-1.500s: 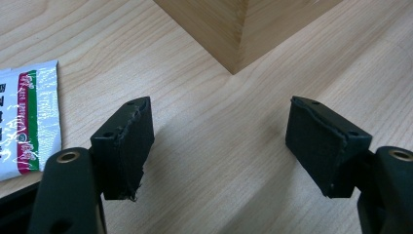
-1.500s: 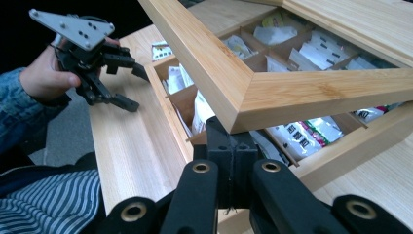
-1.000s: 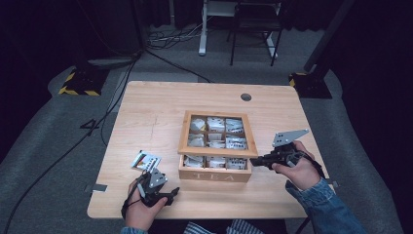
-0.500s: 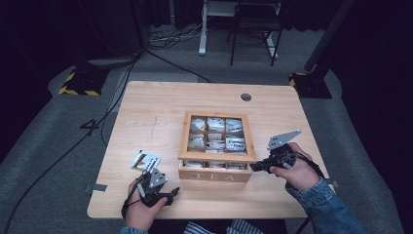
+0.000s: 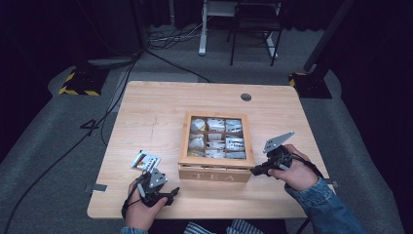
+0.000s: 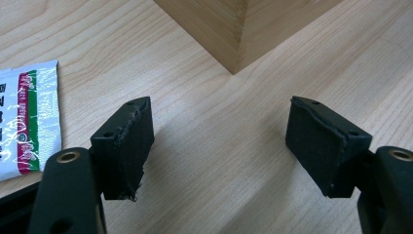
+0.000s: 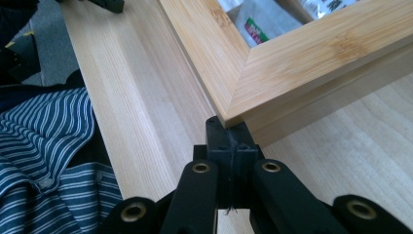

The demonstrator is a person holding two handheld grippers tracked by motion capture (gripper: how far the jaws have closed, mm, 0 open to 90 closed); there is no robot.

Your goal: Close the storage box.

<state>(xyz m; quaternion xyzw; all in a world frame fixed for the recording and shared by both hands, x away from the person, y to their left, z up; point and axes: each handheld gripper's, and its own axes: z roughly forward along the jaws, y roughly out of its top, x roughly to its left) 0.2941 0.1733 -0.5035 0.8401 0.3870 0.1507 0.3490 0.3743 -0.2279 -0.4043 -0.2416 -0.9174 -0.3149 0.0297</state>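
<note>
Bamboo-coloured wood makes up the tea box (image 5: 216,168), which sits just ahead of both my grippers on the table (image 5: 156,112). My right gripper (image 5: 255,170) has its jaws pressed together with nothing between them, and in the right gripper view their tips (image 7: 228,130) sit right under the near corner of the glass-paned lid (image 7: 292,68), at the seam where it overhangs the box body; whether they touch the wood I cannot tell for certain. Through the pane, beyond my right jaws, I see sachets in the compartments. My left gripper (image 5: 171,193) rests low over the table with its jaws spread and nothing between them; in the left gripper view the bare tabletop lies between the pads (image 6: 130,146), and the box's corner (image 6: 238,34) stands straight ahead of them, apart from the tips. A loose tea sachet (image 6: 27,122) lies flat on the table just beside my left jaw, on its outer side.
</note>
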